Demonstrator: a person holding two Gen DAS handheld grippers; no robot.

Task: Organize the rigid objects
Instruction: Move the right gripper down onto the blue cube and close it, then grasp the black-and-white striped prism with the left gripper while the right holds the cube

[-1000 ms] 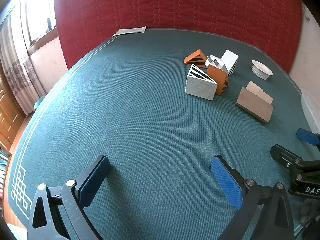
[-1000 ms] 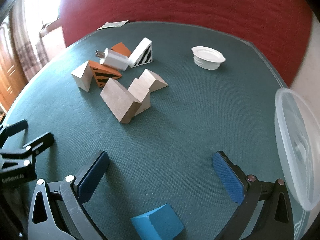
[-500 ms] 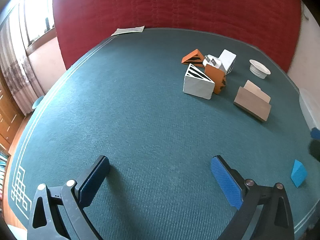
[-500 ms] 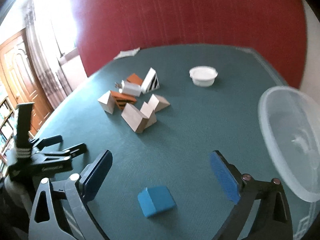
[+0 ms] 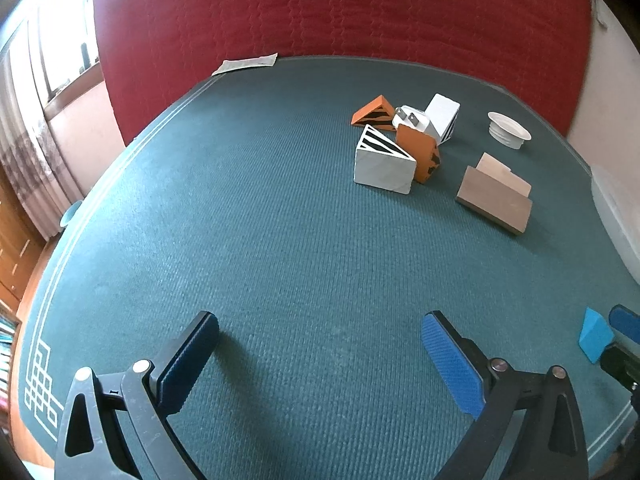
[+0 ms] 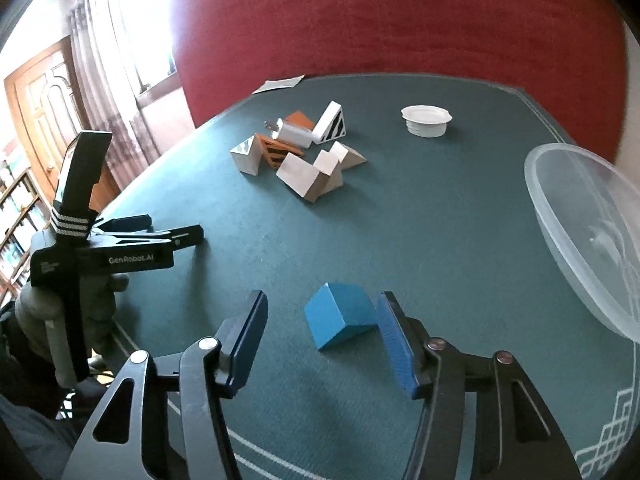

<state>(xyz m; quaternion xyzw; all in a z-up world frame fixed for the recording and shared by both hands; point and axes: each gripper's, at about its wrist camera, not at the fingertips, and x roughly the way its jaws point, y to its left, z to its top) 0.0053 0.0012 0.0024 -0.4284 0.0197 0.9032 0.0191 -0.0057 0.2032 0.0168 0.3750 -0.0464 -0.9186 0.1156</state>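
Hovering low over the green felt table [image 5: 280, 240], left gripper [image 5: 320, 344] spread wide and empty; blue wedge block [image 5: 595, 339] far off to its right, block pile [image 5: 400, 148] ahead. Bracketing that blue wedge block [image 6: 340, 316], right gripper [image 6: 320, 336] parted, right pad touching, likely for a grasp toward the clear plastic bowl [image 6: 580, 232], barely glimpsed from the left view.

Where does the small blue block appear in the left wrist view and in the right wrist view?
Left wrist view: the blue block sits at the far right edge, low, on the green table.
Right wrist view: it lies low in the centre, between the open fingers of the right gripper, nearer the right one.
Shared landmark: the white bowl near the table's far edge.
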